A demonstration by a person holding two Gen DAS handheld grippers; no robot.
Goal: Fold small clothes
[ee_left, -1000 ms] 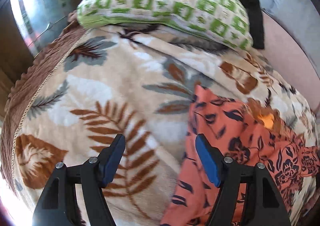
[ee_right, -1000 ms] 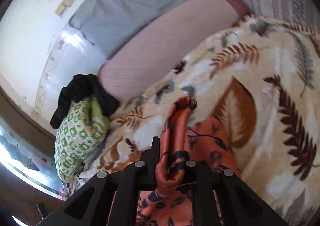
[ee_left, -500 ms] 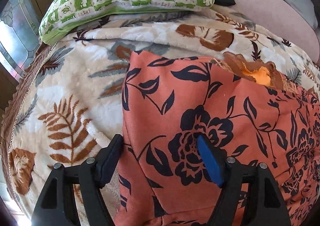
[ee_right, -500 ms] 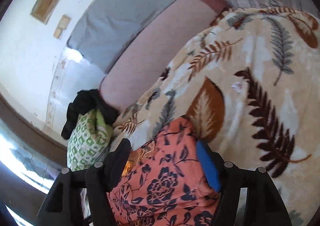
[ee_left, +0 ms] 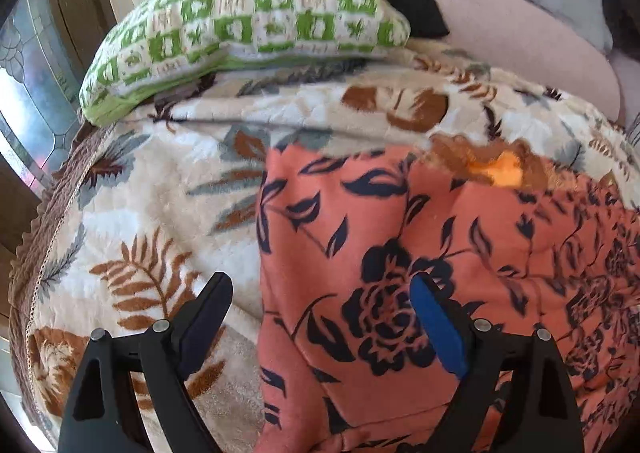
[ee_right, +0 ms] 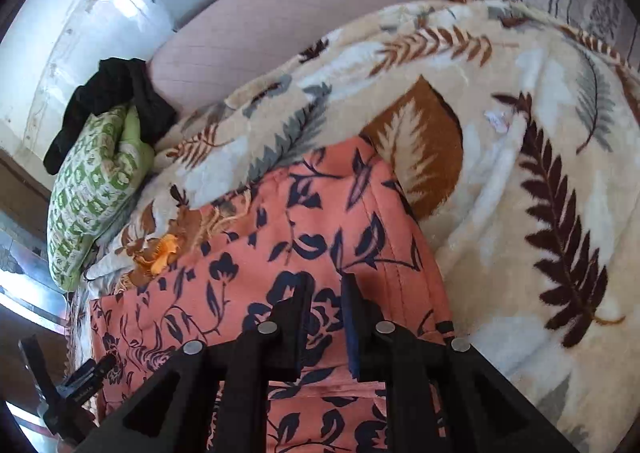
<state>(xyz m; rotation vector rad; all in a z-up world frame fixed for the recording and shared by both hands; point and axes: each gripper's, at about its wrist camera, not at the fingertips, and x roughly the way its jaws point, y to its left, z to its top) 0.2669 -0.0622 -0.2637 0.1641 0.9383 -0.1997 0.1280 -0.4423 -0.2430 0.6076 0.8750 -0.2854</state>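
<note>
Bed covered by a cream leaf-print blanket [ee_left: 168,221], pink sheet [ee_right: 304,9] bare at the far side. Green-checked pillow [ee_left: 256,21] lies at the far left, black cloth [ee_right: 116,101] bunched against it. Orange floral garment [ee_left: 400,253] lies flat on the blanket, near side, its left edge straight. Left gripper [ee_left: 320,317] hovers over that left edge, jaws wide and opening, one finger above blanket, the other above garment; not gripping. Right gripper [ee_right: 324,301] sits over the garment's right part, jaws narrow and closing, gap showing fabric beneath; whether the cloth is pinched, cannot tell.
</note>
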